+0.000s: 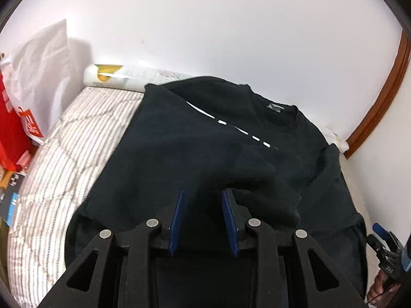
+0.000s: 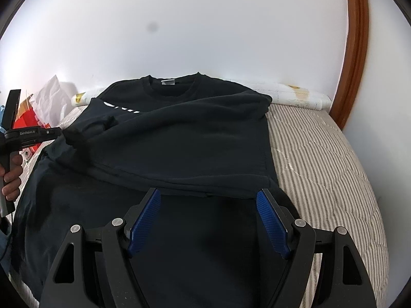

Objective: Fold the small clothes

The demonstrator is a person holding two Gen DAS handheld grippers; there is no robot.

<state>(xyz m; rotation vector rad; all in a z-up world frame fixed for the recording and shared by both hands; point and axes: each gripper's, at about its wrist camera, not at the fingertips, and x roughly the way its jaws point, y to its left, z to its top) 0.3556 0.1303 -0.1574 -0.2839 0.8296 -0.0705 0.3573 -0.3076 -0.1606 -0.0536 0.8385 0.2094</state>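
Observation:
A black sweatshirt (image 1: pixel 205 138) with white chest lettering lies on a striped mattress (image 1: pixel 77 138), collar toward the wall. One sleeve is folded across its front (image 2: pixel 185 123). My left gripper (image 1: pixel 204 192) is partly closed with sleeve cloth between its blue pads; in the right wrist view the left gripper (image 2: pixel 63 132) holds the sleeve cuff above the shirt's left side. My right gripper (image 2: pixel 208 195) is open and empty, low over the shirt's lower part near the folded sleeve's edge. It also shows at the edge of the left wrist view (image 1: pixel 382 233).
The white wall is close behind the bed. A rolled white bundle (image 1: pixel 115 77) lies along the wall. A white plastic bag (image 1: pixel 43 59) and red packaging (image 1: pixel 12 118) stand left of the mattress. A brown wooden frame (image 2: pixel 355 51) rises at the right. Bare striped mattress (image 2: pixel 321 166) lies right of the shirt.

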